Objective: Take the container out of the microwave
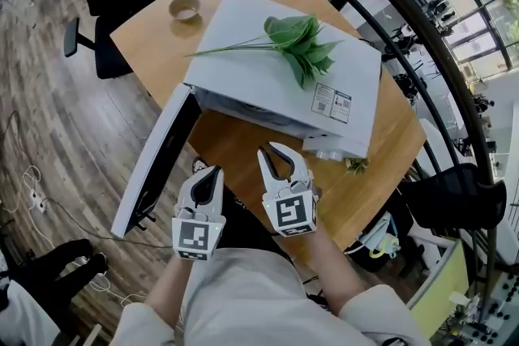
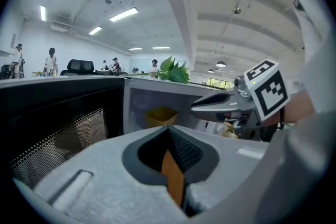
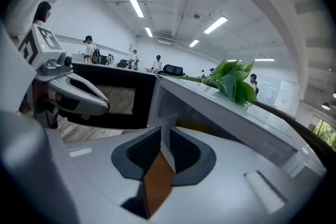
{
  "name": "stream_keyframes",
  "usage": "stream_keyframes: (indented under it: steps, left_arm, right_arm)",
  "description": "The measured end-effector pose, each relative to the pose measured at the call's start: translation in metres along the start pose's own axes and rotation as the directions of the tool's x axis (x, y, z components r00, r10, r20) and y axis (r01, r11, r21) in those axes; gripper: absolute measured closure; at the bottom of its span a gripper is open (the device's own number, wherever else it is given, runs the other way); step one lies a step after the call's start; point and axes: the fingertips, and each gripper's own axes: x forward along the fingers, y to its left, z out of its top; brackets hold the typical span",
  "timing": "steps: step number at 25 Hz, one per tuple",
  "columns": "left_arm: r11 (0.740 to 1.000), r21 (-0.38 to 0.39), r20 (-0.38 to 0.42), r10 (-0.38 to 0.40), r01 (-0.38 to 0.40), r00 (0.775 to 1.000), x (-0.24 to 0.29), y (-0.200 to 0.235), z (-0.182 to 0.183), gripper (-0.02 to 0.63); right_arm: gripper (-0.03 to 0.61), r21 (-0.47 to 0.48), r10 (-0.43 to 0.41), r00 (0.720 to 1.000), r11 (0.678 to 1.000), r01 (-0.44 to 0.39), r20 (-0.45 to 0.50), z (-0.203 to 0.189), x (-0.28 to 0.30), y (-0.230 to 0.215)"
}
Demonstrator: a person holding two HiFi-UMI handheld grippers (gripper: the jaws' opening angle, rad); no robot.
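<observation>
While you hold both grippers low over the wooden table (image 1: 235,146), the white microwave (image 1: 268,69) sits at 12 o'clock from them. Its door (image 1: 154,166) is wide open. It sticks out toward you, at 9 o'clock from your left gripper (image 1: 212,171). Your left gripper is clenched: its two jaws meet at the tips and hold nothing. Your right gripper (image 1: 273,148) is just beside it at 3 o'clock, a bit nearer the microwave. Its jaws are a little apart and it is released, holding nothing.

The container (image 2: 160,115) is yellow and it is inside the microwave. You can see it in the left gripper view, at 12 o'clock past the jaws. Neither gripper touches it. In the head view the top of the microwave hides it.

A green plant (image 1: 296,44) lies on top of the microwave. A roll of tape (image 1: 185,7) lies on the table at 11 o'clock from the microwave.
</observation>
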Motion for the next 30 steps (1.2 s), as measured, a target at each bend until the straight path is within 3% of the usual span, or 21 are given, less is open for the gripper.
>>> stream_keyframes:
  steps: [3,7,14,21,26,30]
  left_arm:
    - [1.000,-0.008,0.013,-0.003,0.003,1.000,0.011,0.003,-0.006,0.611]
    - [0.999,-0.033,-0.027,0.013,-0.014,1.000,0.022,0.016,-0.021,0.611]
    - [0.999,-0.045,-0.039,0.021,-0.022,0.999,0.033,0.025,-0.025,0.611]
    - [0.999,-0.036,-0.056,0.010,-0.012,0.998,0.040,0.035,-0.025,0.611]
    - [0.999,-0.046,-0.075,0.004,-0.008,0.997,0.042,0.042,-0.027,0.611]
    - [0.998,-0.061,-0.084,0.014,-0.019,0.996,0.042,0.046,-0.028,0.611]
  right_arm:
    - [0.508,-0.071,-0.006,1.000,0.997,0.004,-0.022,-0.006,0.017,-0.005]
    - [0.508,-0.160,-0.024,0.996,0.987,0.010,-0.084,-0.022,0.038,-0.010]
    - [0.508,-0.284,-0.016,0.987,0.958,-0.031,-0.163,-0.039,0.062,-0.009]
    - [0.507,-0.385,-0.040,0.978,0.922,-0.043,-0.206,-0.045,0.084,-0.017]
    - [0.500,-0.486,-0.065,0.958,0.870,-0.082,-0.278,-0.057,0.101,-0.022]
    - [0.499,-0.506,-0.077,0.953,0.858,-0.085,-0.292,-0.058,0.110,-0.028]
